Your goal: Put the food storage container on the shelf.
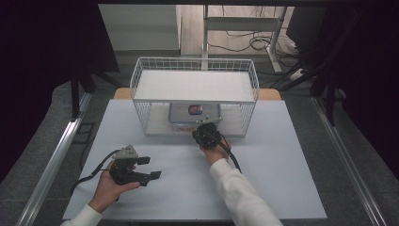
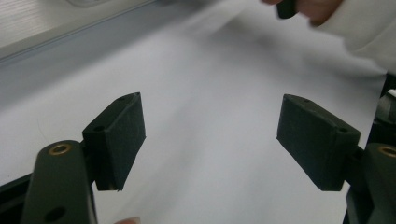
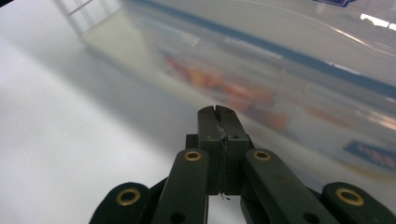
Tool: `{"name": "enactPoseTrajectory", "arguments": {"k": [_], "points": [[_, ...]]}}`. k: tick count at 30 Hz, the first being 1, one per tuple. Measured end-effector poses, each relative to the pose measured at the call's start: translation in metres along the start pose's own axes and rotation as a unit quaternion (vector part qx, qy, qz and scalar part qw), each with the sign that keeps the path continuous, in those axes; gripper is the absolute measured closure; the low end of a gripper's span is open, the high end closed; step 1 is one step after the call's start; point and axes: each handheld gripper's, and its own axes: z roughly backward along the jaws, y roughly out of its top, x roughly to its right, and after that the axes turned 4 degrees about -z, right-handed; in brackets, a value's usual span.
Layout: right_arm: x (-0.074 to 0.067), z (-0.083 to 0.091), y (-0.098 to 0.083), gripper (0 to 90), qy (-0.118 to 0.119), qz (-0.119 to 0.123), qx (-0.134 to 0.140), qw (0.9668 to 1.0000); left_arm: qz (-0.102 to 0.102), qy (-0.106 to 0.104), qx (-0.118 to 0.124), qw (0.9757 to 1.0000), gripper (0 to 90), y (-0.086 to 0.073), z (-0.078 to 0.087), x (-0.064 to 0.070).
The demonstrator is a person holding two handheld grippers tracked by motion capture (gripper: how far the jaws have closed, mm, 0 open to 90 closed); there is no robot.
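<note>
White tabletop point(image 1: 263, 179) lies bare under my hands. Near its front left corner my left gripper point(image 1: 151, 167) rests in my left hand point(image 1: 109, 188), jaws spread wide with nothing between them, pointing across toward the right. Further in, about mid-tabletop, my right gripper point(image 1: 203, 126) has its jaws pressed together, holding nothing, with the tips at the front wall of the box point(image 1: 194, 113).

That box, clear plastic with a blue line at its lid and something red and orange inside, sits on the lower level of the wire rack point(image 1: 141, 80), straight ahead of my right jaws. Its long side runs across, parallel to the tabletop's front edge, so I face its broad wall. Whether the tips actually touch it I cannot tell; in the right gripper view they look just short of it or against it. My right hand point(image 1: 215, 151) is much the nearer one; I judge any push or pull on the box falls to it.

The rack stands at the tabletop's far edge, its upper shelf bare. Beyond are grey floor, cables and dark curtains.
</note>
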Motion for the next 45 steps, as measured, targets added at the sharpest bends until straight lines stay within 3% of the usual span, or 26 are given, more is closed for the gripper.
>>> {"name": "enactPoseTrajectory", "arguments": {"k": [6, 10, 11, 12, 13, 14, 17, 22, 23, 25, 27, 28, 30, 36, 45], "points": [[0.004, 0.042, -0.014, 89.0, 0.028, 0.035, 0.001, 0.999, 0.013, 0.013, 0.009, 0.9998, 23.6, 0.001, 0.003, -0.001], [0.014, 0.076, -0.025, 89.0, 0.042, 0.04, 0.007, 0.9983, 0.008, 0.026, 0.007, 0.9996, 23.6, -0.002, 0.005, 0.003], [0.02, 0.092, -0.034, 88.9, 0.045, 0.043, 0.009, 0.998, 0.003, 0.031, 0.003, 0.9995, 23.4, -0.004, 0.006, 0.006], [0.02, 0.092, -0.034, 88.9, 0.045, 0.043, 0.009, 0.998, 0.003, 0.031, 0.003, 0.9995, 23.4, -0.004, 0.006, 0.006], [0.024, 0.108, -0.045, 88.9, 0.045, 0.049, 0.011, 0.9977, 0.002, 0.033, 0.005, 0.9994, 23.4, -0.006, 0.008, 0.008], [0.024, 0.108, -0.045, 88.9, 0.045, 0.049, 0.011, 0.9977, 0.002, 0.033, 0.005, 0.9994, 23.3, -0.006, 0.008, 0.008], [0.033, 0.13, -0.064, 88.8, 0.04, 0.057, 0.012, 0.9975, 0.004, 0.039, 0.007, 0.9992, 23.3, -0.007, 0.011, 0.01], [0.051, 0.162, -0.093, 88.2, 0.047, 0.044, 0.004, 0.9979, 0.01, 0.053, 0.01, 0.9985, 23.3, -0.009, 0.013, 0.012], [0.059, 0.17, -0.104, 84.4, 0.04, 0.033, 0.002, 0.9986, 0.021, 0.05, 0.012, 0.9984, 23.4, -0.012, 0.012, 0.009], [0.067, 0.174, -0.113, 67.4, 0.035, 0.024, 0.001, 0.9991, 0.032, 0.052, 0.01, 0.9981, 23.1, -0.015, 0.012, 0.005], [0.072, 0.175, -0.117, 49.3, 0.017, 0.013, -0.004, 0.9998, 0.03, 0.061, 0.009, 0.9976, 22.5, -0.014, 0.013, 0.004], [0.072, 0.175, -0.117, 49.3, 0.017, 0.013, -0.004, 0.9998, 0.03, 0.061, 0.009, 0.9976, 22.5, -0.014, 0.013, 0.004], [0.075, 0.175, -0.116, 37.8, 0.016, -0.01, 0.002, 0.9998, 0.036, 0.059, 0.015, 0.9975, 22.5, -0.013, 0.013, 0.004], [0.07, 0.175, -0.115, 33.3, 0.025, -0.005, 0.007, 0.9997, 0.034, 0.073, 0.008, 0.9967, 22.5, -0.014, 0.012, 0.005], [0.07, 0.178, -0.115, 25.6, 0.001, -0.007, 0.021, 0.9998, 0.034, 0.075, 0.011, 0.9965, 22.5, -0.013, 0.013, 0.004]]}}
